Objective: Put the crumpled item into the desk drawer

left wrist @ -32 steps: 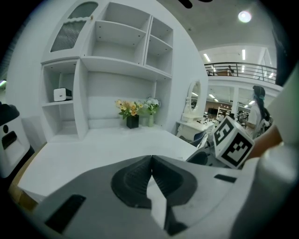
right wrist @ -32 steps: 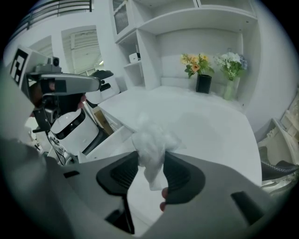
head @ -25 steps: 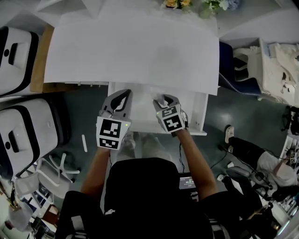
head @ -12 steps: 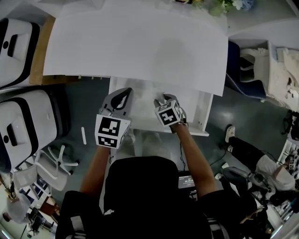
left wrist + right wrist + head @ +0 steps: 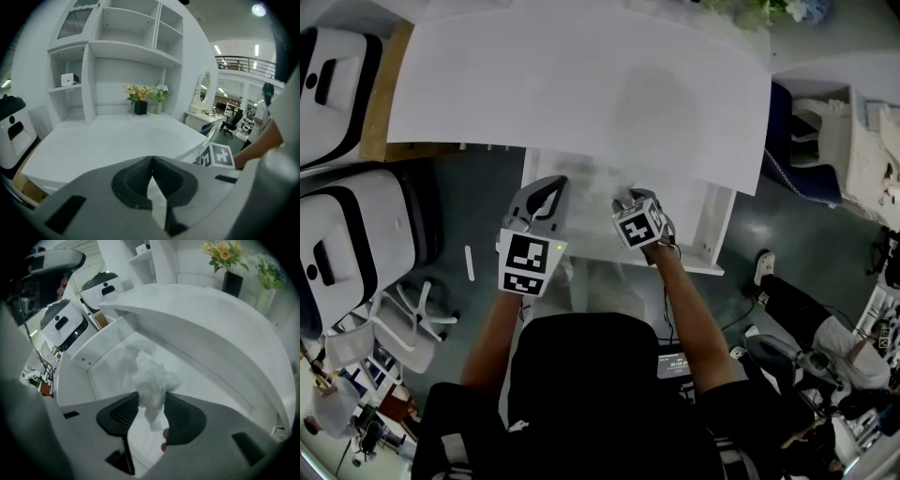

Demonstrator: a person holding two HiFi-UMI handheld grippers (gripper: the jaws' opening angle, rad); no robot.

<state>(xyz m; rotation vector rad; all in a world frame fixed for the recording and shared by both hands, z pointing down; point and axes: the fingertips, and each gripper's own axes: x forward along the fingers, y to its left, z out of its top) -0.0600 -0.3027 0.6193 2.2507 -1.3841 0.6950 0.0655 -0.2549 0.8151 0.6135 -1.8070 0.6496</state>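
A crumpled white item (image 5: 151,378) is pinched between the pads of my right gripper (image 5: 151,398), which is shut on it. In the right gripper view the wad hangs over the white inside of the open desk drawer (image 5: 112,363). The head view shows the right gripper (image 5: 628,199) over the drawer (image 5: 592,247), which is pulled out from under the white desk top (image 5: 581,84). My left gripper (image 5: 551,182) hovers at the drawer's left side. Seen in its own view, the left gripper (image 5: 152,161) is shut with nothing in it.
Two white machines (image 5: 356,253) (image 5: 328,94) stand on the floor left of the desk. A blue chair (image 5: 797,159) is at the right. A dark vase of flowers (image 5: 232,282) stands at the desk's back, with white shelving (image 5: 122,47) behind.
The right gripper has turned and shifted a little forward over the drawer with the crumpled item still in it. The left gripper has hardly moved.
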